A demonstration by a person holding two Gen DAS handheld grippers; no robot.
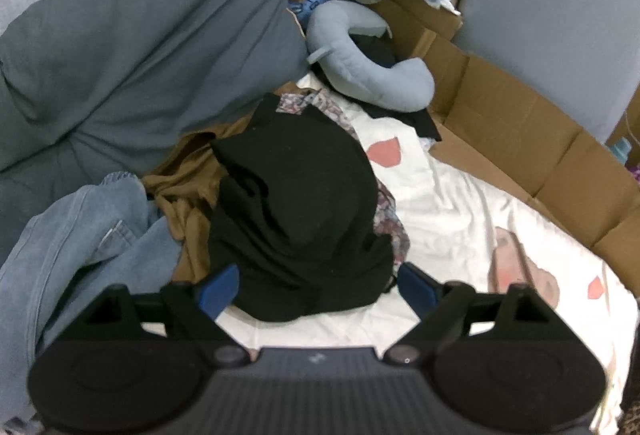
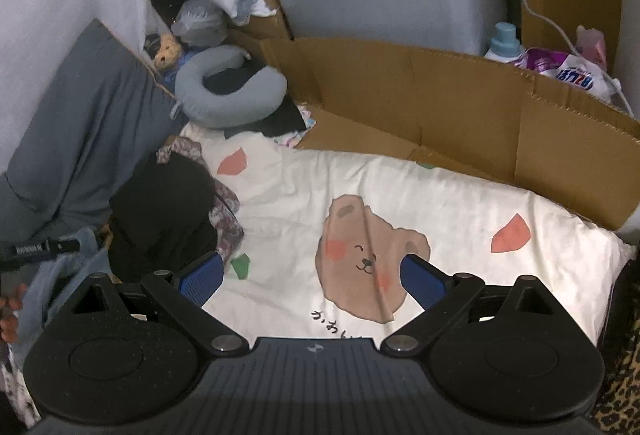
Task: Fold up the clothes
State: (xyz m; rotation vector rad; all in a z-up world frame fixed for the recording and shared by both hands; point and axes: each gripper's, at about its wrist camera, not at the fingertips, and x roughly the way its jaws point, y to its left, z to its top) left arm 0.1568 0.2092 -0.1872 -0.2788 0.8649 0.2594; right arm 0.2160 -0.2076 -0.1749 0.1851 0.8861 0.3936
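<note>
Left gripper (image 1: 316, 285) hangs with fingers spread wide and empty, and the black garment (image 1: 296, 219) lies bunched right between the blue pads, its near edge about level with the tips: lined up, I'd judge, for a grab. Left of those fingers, jeans (image 1: 80, 235) and a brown garment (image 1: 180, 195) lie crumpled, so this is an unfolded heap. Right gripper (image 2: 314, 275) is open too, holding nothing, fingers framing bare bear-print sheet (image 2: 460, 195), likely kept free as folding space. Beyond the fingers, a neck pillow (image 1: 360, 75) and cardboard (image 2: 440, 95).
</note>
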